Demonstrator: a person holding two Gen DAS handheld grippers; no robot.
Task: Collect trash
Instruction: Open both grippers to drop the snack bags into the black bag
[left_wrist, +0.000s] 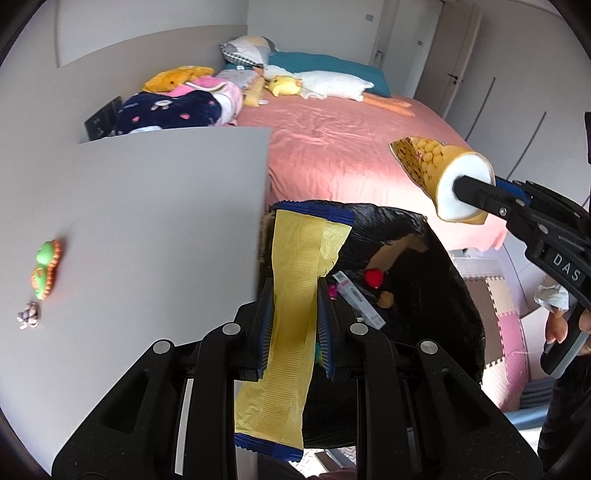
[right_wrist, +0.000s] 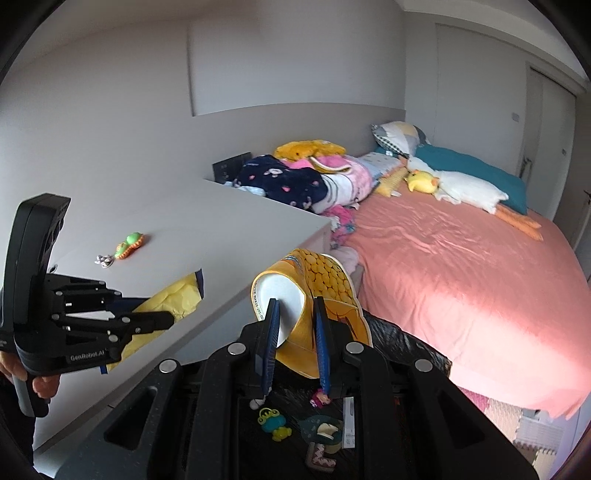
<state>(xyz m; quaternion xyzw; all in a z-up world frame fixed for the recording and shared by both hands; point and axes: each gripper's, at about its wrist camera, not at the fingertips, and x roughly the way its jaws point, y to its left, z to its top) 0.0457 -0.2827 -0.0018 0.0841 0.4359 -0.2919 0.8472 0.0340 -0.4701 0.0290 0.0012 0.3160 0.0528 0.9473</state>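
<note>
My left gripper is shut on a long yellow wrapper with blue ends, held over the edge of a bin lined with a black bag. In the right wrist view the left gripper holds the wrapper above the grey tabletop. My right gripper is shut on the wall of a yellow paper cup with a white inside, one finger inside it. The cup and right gripper hang above the bag's far right side. The bag holds several small items, including a white box.
A grey tabletop lies left of the bin, with a green and orange toy and a small grey trinket on it. A pink-sheeted bed with plush toys and folded clothes stands behind. Foam floor mats lie at right.
</note>
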